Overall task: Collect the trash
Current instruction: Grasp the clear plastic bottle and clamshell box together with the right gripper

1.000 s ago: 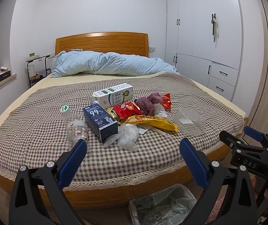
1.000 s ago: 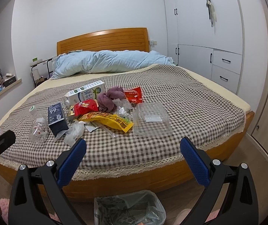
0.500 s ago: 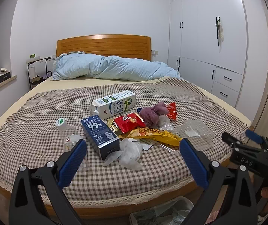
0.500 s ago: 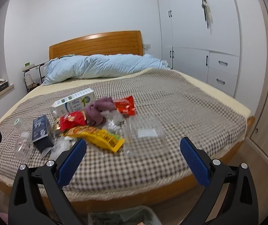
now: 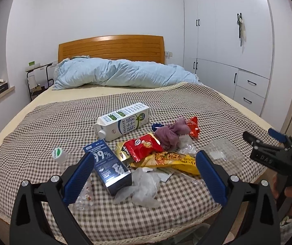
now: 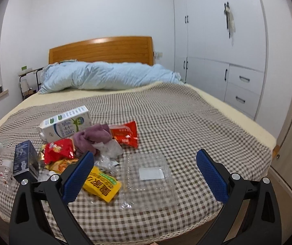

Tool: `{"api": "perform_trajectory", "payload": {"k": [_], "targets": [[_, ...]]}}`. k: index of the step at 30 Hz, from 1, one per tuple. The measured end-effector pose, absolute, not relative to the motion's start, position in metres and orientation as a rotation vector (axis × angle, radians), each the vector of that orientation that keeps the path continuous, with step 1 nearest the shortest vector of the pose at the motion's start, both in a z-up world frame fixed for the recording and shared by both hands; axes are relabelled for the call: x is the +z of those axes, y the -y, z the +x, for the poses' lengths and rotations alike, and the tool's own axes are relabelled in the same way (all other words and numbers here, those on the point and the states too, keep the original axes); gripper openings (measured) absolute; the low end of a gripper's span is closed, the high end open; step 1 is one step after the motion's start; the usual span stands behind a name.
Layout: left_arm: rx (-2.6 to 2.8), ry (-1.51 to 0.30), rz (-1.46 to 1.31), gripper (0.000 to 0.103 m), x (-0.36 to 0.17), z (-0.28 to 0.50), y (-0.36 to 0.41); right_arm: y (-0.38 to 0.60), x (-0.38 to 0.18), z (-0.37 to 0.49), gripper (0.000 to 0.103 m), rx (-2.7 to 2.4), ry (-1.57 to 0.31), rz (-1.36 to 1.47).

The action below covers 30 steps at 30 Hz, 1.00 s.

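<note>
Both claws advanced over bed, bin gone from view; left claw, right claw released, empty.

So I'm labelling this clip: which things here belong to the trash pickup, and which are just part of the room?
Trash to collect:
milk carton
dark blue box
red snack bag
yellow wrapper
clear clamshell
plastic bottle
crumpled film

Just there:
blue duvet
headboard
wardrobe
checked bedspread

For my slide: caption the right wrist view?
Open right gripper above a clear tray among trash on the bed.
</note>
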<state>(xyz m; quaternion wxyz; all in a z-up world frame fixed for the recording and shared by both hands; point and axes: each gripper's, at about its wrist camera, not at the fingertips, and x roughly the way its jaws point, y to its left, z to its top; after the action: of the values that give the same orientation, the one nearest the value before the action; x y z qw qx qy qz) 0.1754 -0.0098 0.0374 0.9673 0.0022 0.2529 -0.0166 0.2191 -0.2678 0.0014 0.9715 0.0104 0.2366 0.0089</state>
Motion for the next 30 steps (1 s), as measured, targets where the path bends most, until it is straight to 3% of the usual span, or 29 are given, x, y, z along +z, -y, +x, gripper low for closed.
{"api": "perform_trajectory", "payload": {"k": [15,26,30], "targets": [[-0.102,-0.569,0.01,0.096,0.022,0.216,0.027,0.298,-0.048,0.258,0.097,0.058,-0.7,0.103],[-0.145,-0.642,-0.019,0.096,0.003,0.221,0.037,0.367,-0.123,0.234,0.097,0.162,-0.82,0.943],[-0.155,-0.643,-0.036,0.096,0.006,0.214,0.041,0.363,-0.144,0.233,0.097,0.145,-0.849,1.085]]}}
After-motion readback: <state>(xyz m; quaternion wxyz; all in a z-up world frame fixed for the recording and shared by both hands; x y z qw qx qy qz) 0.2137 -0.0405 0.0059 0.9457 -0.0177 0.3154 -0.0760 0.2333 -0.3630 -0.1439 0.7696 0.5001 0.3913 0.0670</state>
